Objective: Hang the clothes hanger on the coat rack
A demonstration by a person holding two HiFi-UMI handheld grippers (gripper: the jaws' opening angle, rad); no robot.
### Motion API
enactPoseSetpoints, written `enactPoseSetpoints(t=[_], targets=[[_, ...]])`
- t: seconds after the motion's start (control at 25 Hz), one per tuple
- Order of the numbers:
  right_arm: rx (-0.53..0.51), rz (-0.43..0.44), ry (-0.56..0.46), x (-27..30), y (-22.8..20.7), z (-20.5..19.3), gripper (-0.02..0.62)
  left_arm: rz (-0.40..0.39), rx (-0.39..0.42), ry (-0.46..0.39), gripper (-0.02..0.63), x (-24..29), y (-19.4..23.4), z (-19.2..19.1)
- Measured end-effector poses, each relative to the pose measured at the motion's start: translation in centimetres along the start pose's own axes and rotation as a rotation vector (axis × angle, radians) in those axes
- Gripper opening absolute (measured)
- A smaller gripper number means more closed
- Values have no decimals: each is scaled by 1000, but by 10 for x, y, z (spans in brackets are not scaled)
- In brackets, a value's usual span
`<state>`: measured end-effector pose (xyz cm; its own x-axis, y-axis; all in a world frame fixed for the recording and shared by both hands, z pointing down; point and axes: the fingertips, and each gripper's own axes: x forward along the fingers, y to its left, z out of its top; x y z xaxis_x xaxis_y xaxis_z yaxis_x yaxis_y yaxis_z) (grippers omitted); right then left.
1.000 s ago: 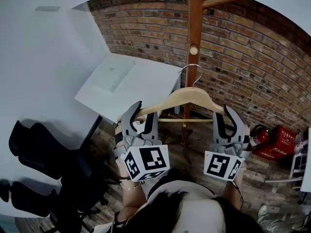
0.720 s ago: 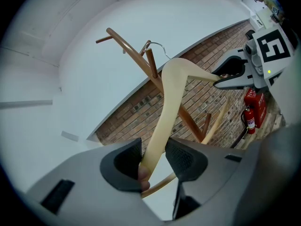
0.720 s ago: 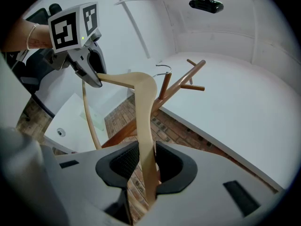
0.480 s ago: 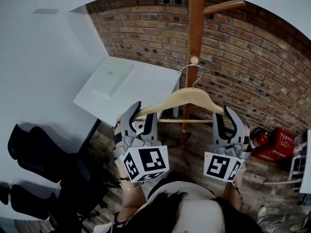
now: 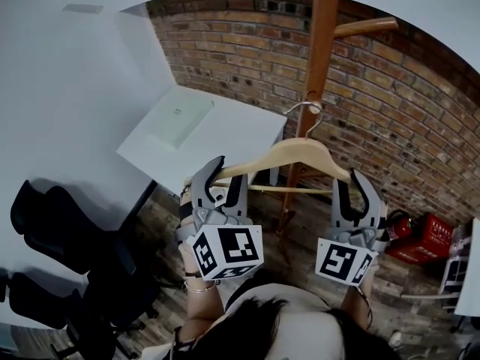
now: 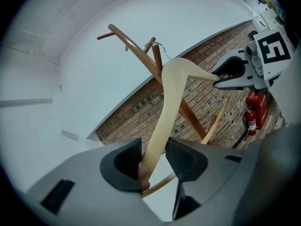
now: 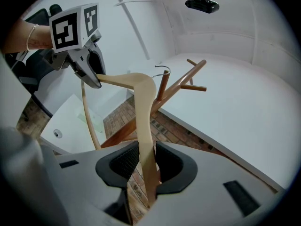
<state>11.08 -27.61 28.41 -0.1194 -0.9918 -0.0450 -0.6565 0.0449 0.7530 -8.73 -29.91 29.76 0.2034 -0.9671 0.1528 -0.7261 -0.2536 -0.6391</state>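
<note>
Looking down from the head view: hanger held level between my left gripper and right gripper, one at each arm's end. Its hook is just beside the rack post (contact not confirmed).

Left gripper view: jaws clamped on the left arm's tip.

Right gripper view: jaws clamped on the right arm.

Assessment: wood, likely stiff and light, with a smooth finish. The end grips steady it, but it could slip if the clamp eases.
</note>
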Motion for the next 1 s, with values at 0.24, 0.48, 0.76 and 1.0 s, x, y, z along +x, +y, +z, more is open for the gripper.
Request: enactPoseSetpoints(t=[0.24,0.48,0.76,1.0], targets=[[-1,-2,2,4,-3,1,123,-4,2,-1,166,4,2,3],[0,-4,11,10,-3,-1,123,-12,3,-2,166,10,2,3],[1,5,33,19,0,-9,123,-31,-2,7,166,23,-2,-2],[3,13,53,28,4,-18,123,-50,-2,17,166,36,-7,-6]])
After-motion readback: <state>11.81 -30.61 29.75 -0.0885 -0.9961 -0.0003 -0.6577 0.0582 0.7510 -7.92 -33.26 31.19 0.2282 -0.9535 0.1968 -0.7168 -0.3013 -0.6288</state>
